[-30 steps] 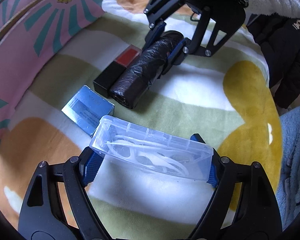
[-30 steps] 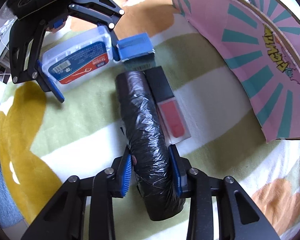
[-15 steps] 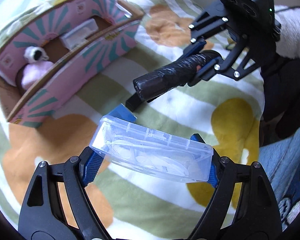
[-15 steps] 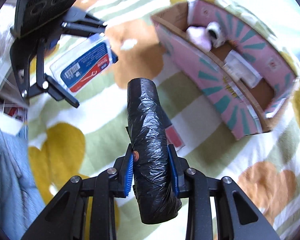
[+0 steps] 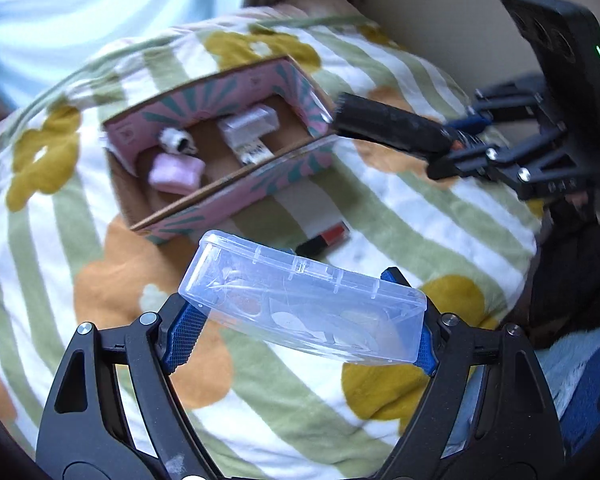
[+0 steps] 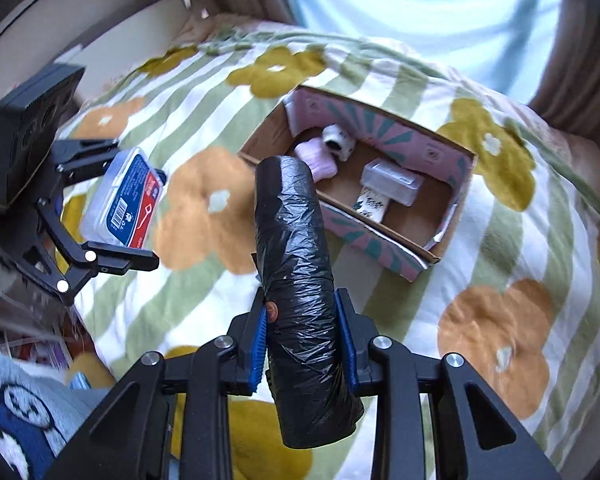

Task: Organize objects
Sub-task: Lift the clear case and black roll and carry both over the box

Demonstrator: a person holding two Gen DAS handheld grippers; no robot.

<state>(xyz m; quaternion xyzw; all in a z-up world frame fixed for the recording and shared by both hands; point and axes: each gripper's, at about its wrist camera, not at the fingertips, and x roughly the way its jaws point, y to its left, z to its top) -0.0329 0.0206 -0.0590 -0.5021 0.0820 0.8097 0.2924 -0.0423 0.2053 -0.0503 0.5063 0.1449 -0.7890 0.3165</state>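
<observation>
Two hand-held tools hang above a bed covered by a soft blanket [image 6: 500,264] striped green and white with orange and mustard flowers.

The left tool [image 5: 300,334] is closed across the ends of a clear, flat plastic case with a hinged lid [image 5: 300,304]. The right wrist view shows the case's red and blue label [image 6: 132,200]. Gripping it end to end keeps it level and leaves its underside free for setting down.

The right tool [image 6: 304,342] is closed around the middle of a thick roll of black plastic bags [image 6: 296,264]. The roll juts straight forward past the fingertips, so its free end can lead into a container.

Ahead of both tools, resting on the blanket, sits an open pink cardboard box with teal sunburst stripes [image 6: 456,168]. Inside it lie a small pink pouch [image 6: 320,160], a small white and black object [image 6: 338,140] and a clear lidded plastic container [image 6: 388,182]. The roll's tip is near the box's rim. Both items appear lifted clear so they can be carried over the wall and lowered in.

Below the left tool, on the blanket, a small black and red box [image 5: 324,240] lies unpacked.
</observation>
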